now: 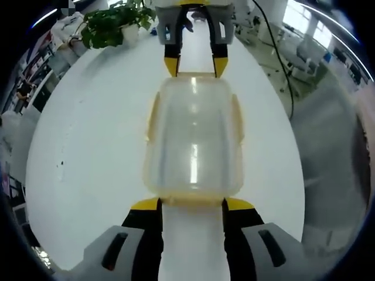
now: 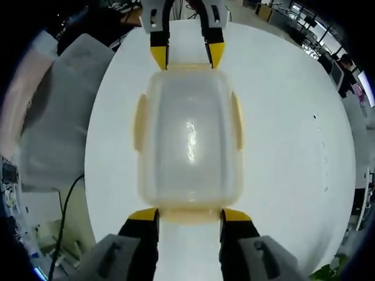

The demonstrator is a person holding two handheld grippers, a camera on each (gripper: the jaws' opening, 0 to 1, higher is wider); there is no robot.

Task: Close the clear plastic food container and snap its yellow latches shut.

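Bright even overhead light; glare streak on container lid [image 1: 193, 167]; white table [image 1: 94, 152] washed out; fisheye-warped, soft edges.

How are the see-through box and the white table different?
The clear container is see-through and faintly yellowish, while the table is solid white. The container is small and stands up from the surface, with yellow latches on its sides; the table is wide, flat and plain. The left gripper and the right gripper each sit at an end of the container. Both are smooth and shiny.
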